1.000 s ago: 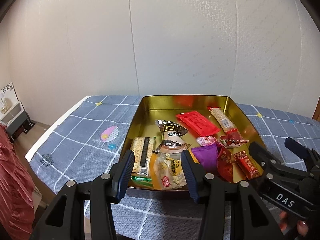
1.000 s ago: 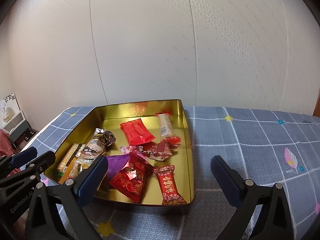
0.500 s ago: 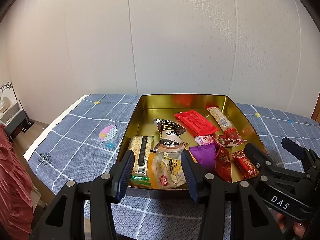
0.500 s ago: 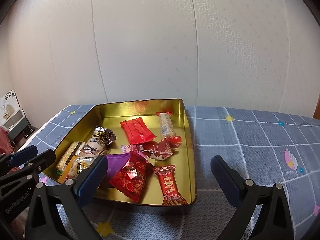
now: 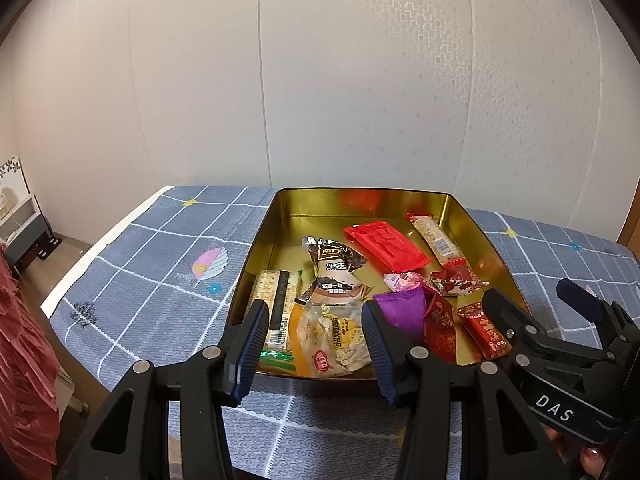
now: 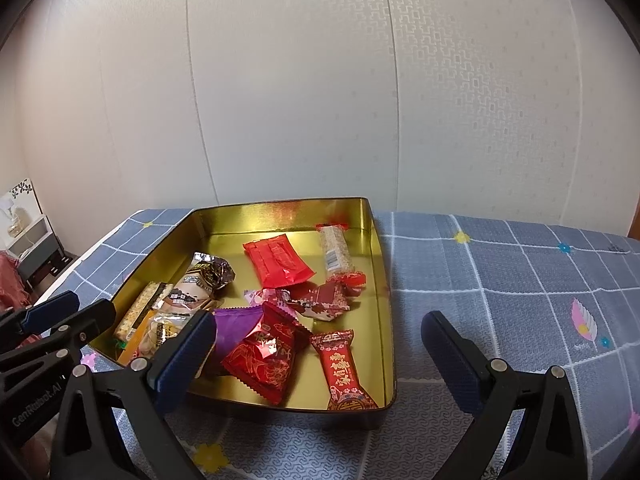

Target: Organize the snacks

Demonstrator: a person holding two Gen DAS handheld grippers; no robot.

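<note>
A gold tin tray (image 5: 256,256) (image 6: 382,280) lies on the table and holds several wrapped snacks. Among them are a flat red packet (image 5: 386,242) (image 6: 278,258), a cereal bar (image 5: 436,240) (image 6: 336,250), a purple packet (image 5: 402,306) (image 6: 236,324), a cracker pack (image 5: 280,292), a clear nut pack (image 5: 332,336) and a red candy bar (image 5: 482,330) (image 6: 344,368). My left gripper (image 5: 316,348) (image 6: 68,308) hovers open over the tray's near left edge, holding nothing. My right gripper (image 6: 318,344) (image 5: 540,308) is wide open above the near right corner, also holding nothing.
A blue checked tablecloth (image 5: 160,280) (image 6: 500,280) covers the table, with bare cloth left and right of the tray. The table's left edge (image 5: 100,248) drops to the floor, where a small white shelf (image 5: 20,216) and red fabric (image 5: 20,380) stand. A white wall rises just behind the table.
</note>
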